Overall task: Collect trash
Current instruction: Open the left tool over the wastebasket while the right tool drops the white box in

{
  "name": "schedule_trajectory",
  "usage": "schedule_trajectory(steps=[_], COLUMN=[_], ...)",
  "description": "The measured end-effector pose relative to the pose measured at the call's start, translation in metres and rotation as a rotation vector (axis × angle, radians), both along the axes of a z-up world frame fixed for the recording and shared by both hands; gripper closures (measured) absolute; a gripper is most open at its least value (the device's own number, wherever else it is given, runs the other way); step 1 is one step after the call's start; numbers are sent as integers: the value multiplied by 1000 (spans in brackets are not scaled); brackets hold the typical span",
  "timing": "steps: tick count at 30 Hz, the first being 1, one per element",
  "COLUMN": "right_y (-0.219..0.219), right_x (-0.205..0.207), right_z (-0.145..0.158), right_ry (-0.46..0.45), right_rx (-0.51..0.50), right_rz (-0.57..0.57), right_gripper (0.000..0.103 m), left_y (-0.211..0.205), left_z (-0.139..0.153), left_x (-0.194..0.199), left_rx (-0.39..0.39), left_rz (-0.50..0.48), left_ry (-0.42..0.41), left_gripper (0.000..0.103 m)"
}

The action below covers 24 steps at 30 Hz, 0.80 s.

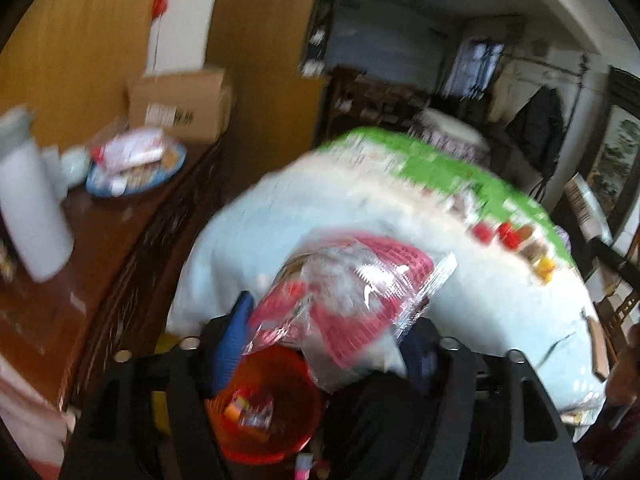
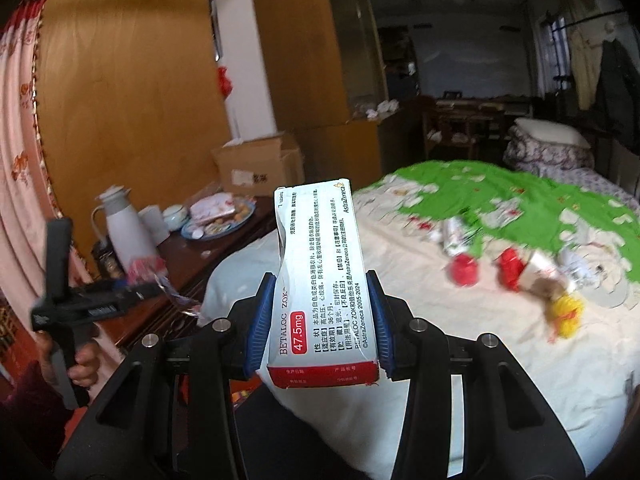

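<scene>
Blur everywhere through the left wrist view, edges smeared, bed pattern reduced to streaks. Left gripper (image 1: 320,344) clenched on a crinkled clear-and-pink wrapper (image 1: 344,300); one blue pad plain on the left, the other finger mostly hidden behind plastic. Red bin (image 1: 272,404) right below the wrapper, partly cut off by the gripper body, with orange and clear scraps inside, too smeared to name.

Right gripper (image 2: 318,320) grasping a medicine box (image 2: 320,280), white with a red end, upright between both blue fingers (image 2: 256,332), top corner crumpled. Print readable: BETALOC ZOK, 47.5mg.

More litter on the bed (image 2: 480,340): two red pieces (image 2: 464,270), a yellow scrap (image 2: 566,312), pale wrappers beside them, all blurred. Cream bedspread with a green floral patch, pillows at the far end.

Dark wooden tabletop (image 2: 192,256) left of the bed, carrying a white thermos (image 2: 126,232), cups, a blue plate (image 2: 218,228) heaped with packets, and an open cardboard box (image 2: 256,164). Yellow wood panels behind, pink curtain at far left, dim room beyond.
</scene>
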State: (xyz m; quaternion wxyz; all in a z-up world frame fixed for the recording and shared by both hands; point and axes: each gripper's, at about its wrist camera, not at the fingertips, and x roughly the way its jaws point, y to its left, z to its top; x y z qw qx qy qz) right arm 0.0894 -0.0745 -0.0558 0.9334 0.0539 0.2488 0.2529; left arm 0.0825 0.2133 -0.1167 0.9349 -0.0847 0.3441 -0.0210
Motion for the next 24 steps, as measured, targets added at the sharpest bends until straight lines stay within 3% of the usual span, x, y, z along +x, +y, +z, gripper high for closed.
schedule_trajectory(steps=[2, 7, 21, 22, 24], right_y=[17, 60, 202, 211, 225], right_x=[5, 15, 42, 45, 49], right_z=[-10, -30, -87, -90, -96], right_ry=[46, 124, 301, 308, 324], right_rx=[-5, -55, -220, -231, -246], right_rz=[39, 122, 408, 423, 440], right_gripper=[58, 58, 57, 55, 39], left_y=[13, 42, 112, 116, 125], left_z=[-18, -40, -75, -76, -79], left_x=[2, 12, 6, 6, 4], left_rx=[-11, -33, -64, -64, -72], left_rz=[19, 93, 296, 307, 331], left_ry=[50, 88, 121, 123, 128], left_gripper=[15, 6, 6, 6, 6])
